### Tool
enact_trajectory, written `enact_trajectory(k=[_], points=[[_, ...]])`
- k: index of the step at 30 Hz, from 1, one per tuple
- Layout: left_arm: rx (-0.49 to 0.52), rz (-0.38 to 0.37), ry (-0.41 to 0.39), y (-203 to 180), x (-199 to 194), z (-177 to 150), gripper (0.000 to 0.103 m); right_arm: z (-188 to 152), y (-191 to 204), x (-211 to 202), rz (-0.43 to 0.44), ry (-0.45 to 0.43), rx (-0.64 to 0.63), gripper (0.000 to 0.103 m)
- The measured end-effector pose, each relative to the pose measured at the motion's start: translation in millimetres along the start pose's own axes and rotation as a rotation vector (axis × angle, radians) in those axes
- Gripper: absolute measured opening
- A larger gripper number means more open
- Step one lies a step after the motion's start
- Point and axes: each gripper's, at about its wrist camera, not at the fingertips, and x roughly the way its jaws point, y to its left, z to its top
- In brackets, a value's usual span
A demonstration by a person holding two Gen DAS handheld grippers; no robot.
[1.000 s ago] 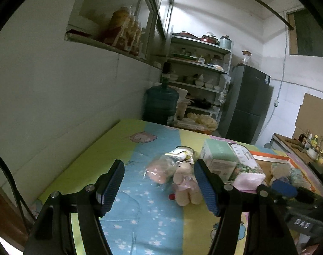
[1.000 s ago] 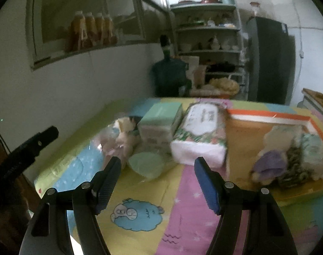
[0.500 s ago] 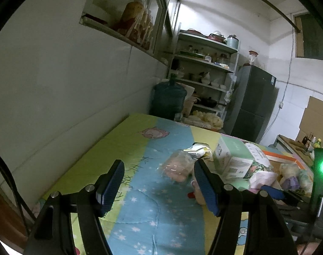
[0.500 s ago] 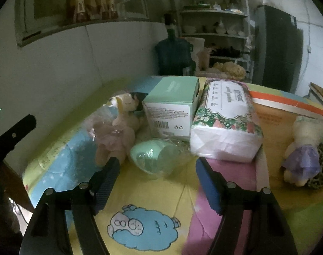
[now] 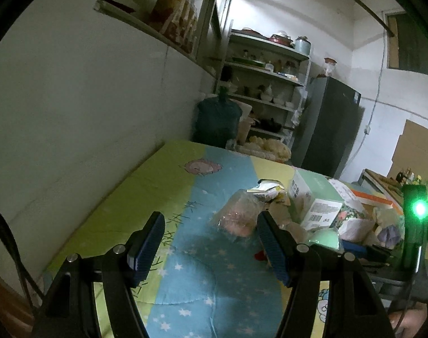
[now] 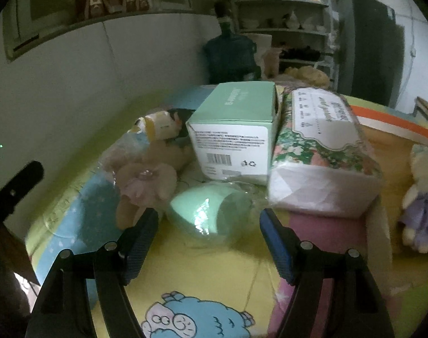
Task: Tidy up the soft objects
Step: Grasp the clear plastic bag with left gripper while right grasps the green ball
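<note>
The right gripper (image 6: 208, 233) stood with jaws apart, empty; the plastic-wrapped mint-green sponge (image 6: 205, 214) lay just ahead between them, probably light, squashy, its film slippery, best pinched across the middle.

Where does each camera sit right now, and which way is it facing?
Left wrist: on the left gripper, facing the wall side of the table and the pink wrapped toy; open jaws show.
Right wrist: on the right gripper, tilted down at the green wrapped sponge; open jaws show.
Shared: mint box, sponge.
</note>
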Motion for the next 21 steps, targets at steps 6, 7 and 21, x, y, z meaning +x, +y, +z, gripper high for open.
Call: enact_trajectory(k=[6, 7, 21], points=[[0.021, -0.068, 0.061, -1, 22, 7, 0.068, 2, -7, 0, 0.029, -0.003, 0.028, 0.051], [0.022, -0.083, 0.074, -2, 26, 9, 0.068, 2, -6, 0, 0.027, -0.006, 0.023, 0.051], [0.125, -0.092, 0.269, -19, 107, 24, 0.059, -5, -9, -17, 0.045, -0.032, 0.021, 0.049]])
